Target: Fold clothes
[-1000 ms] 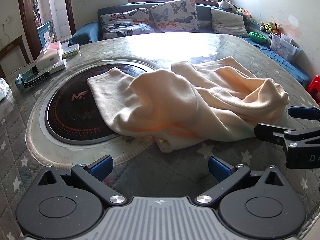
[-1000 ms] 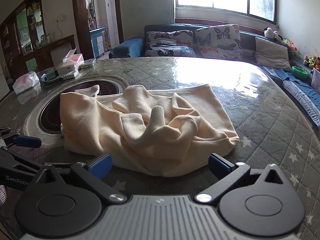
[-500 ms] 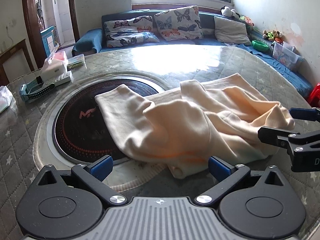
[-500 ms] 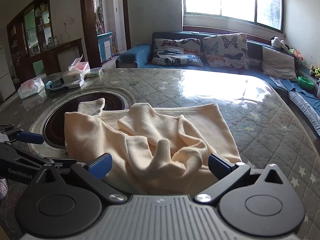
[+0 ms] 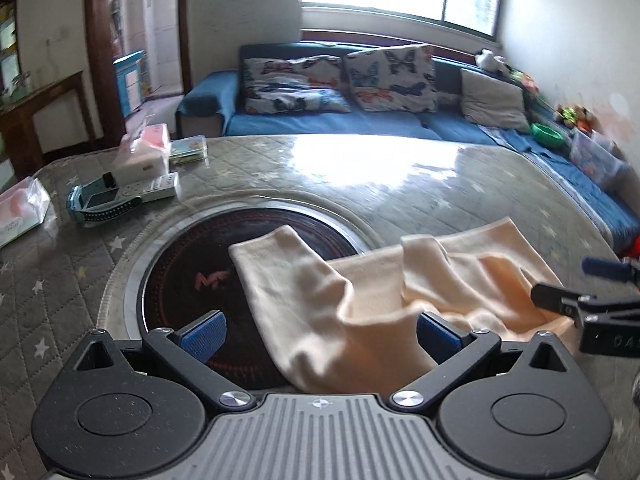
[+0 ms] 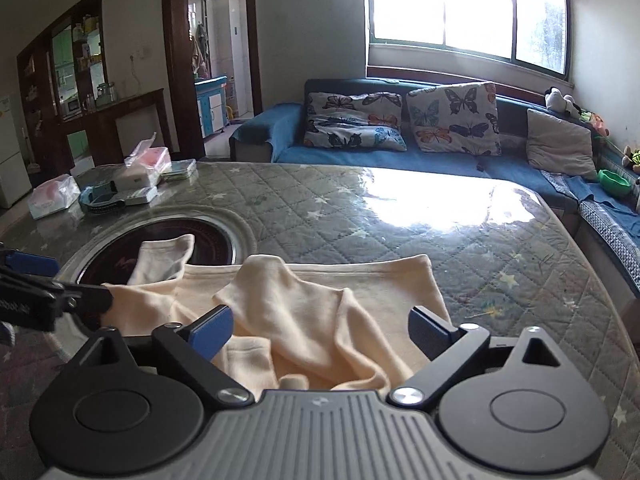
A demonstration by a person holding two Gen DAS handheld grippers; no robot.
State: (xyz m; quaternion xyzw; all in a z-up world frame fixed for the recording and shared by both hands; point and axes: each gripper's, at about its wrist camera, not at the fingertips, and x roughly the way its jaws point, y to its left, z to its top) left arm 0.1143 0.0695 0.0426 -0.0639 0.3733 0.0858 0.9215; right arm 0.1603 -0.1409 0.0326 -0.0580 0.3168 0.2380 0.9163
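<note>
A crumpled garment (image 5: 360, 304) lies on the bench (image 5: 400, 192), its left end over a round inset plate (image 5: 188, 280), with boxes (image 5: 140, 160) at the bench's far left corner and a sofa (image 5: 360, 120) behind the bench.

left claw (image 5: 318, 334): wide open | right claw (image 6: 320, 332): closing (pads still apart)
</note>
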